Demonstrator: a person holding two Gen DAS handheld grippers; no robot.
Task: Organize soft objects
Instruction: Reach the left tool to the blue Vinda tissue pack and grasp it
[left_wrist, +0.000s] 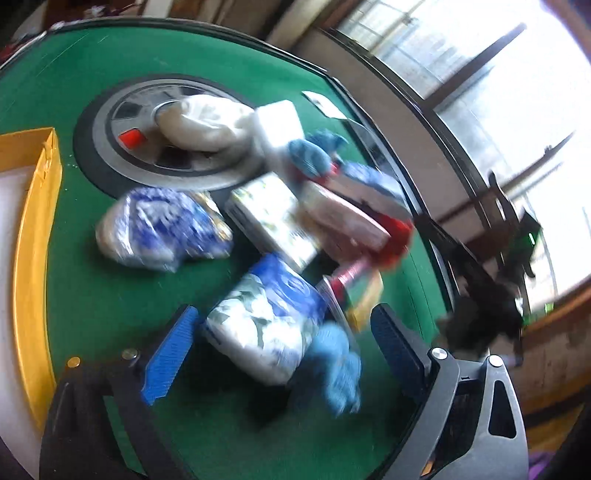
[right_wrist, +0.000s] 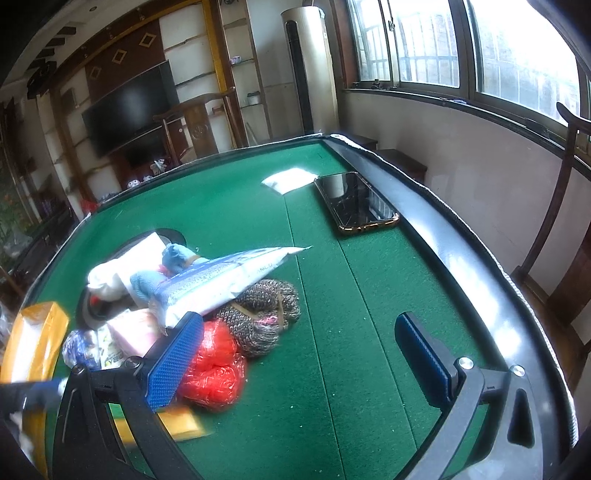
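While both my jaws stand wide open and hold nothing, the left gripper (left_wrist: 284, 354) is lined up on a blue-and-white soft pack (left_wrist: 264, 321) lying between its pads, w/ a light blue cloth (left_wrist: 338, 373) just beside it. Best way to take it, I'd say: close on the pack's middle only, keep the cloth out of the bite, squeeze gently since it will give, then carry it left to the yellow box (left_wrist: 35, 236).

My right gripper (right_wrist: 299, 360) hangs over bare green table (right_wrist: 369, 332); its left pad sits just beside a red bag (right_wrist: 214, 365) and a knitted bundle (right_wrist: 264, 314).

Left view is blurred but shows the rest of the pile: another blue-patterned pack (left_wrist: 162, 229), a white cushion (left_wrist: 203, 125) on the round center plate (left_wrist: 110, 162). Right view alone shows a phone (right_wrist: 354, 203) and a white paper (right_wrist: 290, 181) near the far edge, well apart from the pile.
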